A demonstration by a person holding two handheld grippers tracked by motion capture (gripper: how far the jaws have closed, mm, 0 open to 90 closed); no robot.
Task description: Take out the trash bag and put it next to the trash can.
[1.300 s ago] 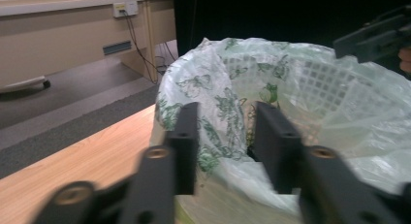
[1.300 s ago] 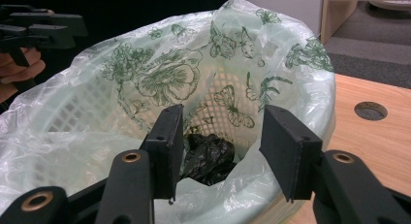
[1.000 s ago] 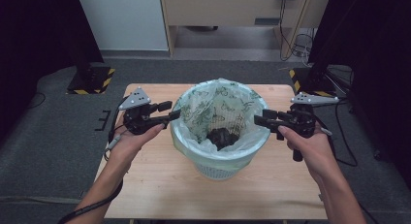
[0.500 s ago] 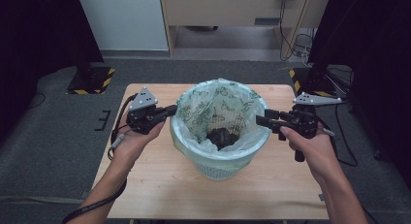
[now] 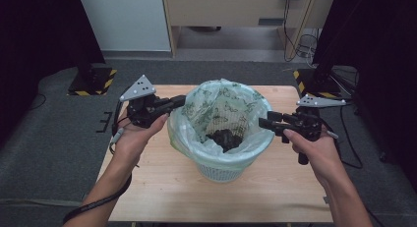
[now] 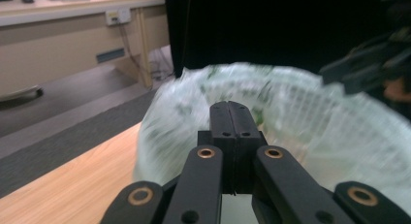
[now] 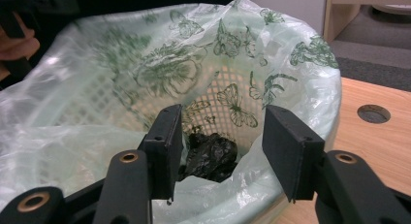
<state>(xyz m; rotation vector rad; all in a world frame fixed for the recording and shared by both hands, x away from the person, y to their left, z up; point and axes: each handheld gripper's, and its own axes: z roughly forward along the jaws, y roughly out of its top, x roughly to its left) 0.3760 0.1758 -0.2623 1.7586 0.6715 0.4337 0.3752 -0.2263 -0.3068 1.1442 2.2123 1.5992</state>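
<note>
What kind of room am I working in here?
Probably a lab or recording studio, not a home: black curtains flank the wooden table, yellow-black striped stand bases sit on grey carpet, and cables run to a wall socket.

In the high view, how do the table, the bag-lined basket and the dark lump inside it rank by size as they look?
1. Table, largest.
2. Bag-lined basket.
3. Dark lump, smallest.
</note>
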